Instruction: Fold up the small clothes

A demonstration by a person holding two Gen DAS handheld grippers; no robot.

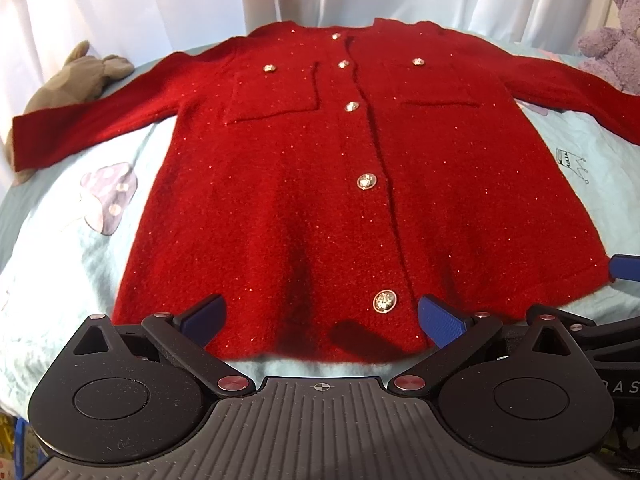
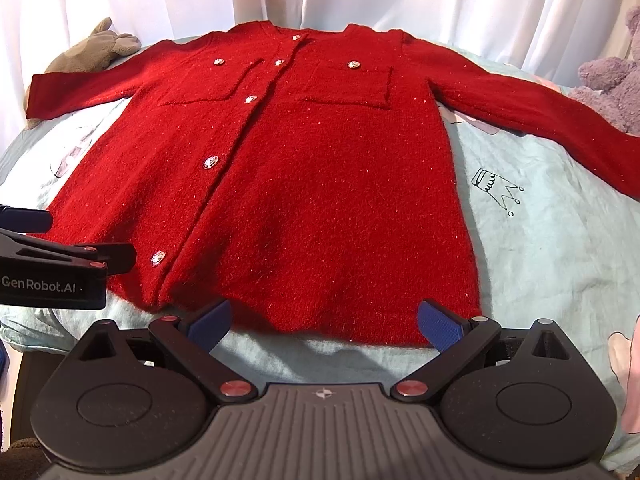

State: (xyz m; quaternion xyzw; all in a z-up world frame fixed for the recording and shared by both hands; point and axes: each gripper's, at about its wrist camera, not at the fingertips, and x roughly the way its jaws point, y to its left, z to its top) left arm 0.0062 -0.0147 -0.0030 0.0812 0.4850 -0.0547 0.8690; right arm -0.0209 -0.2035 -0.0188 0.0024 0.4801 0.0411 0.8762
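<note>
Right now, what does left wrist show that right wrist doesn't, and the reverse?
Left wrist only: the mushroom print on the bedsheet, the left claw open over the cardigan's hem near the bottom button, and one blue finger of the right claw at the frame's right edge.

Right wrist only: the right claw open at the hem, and the left claw's body with its GenRobot.AI label at the left edge.

Both: the red cardigan spread flat with sleeves out, crown print, grey plush, purple plush, white curtain.
</note>
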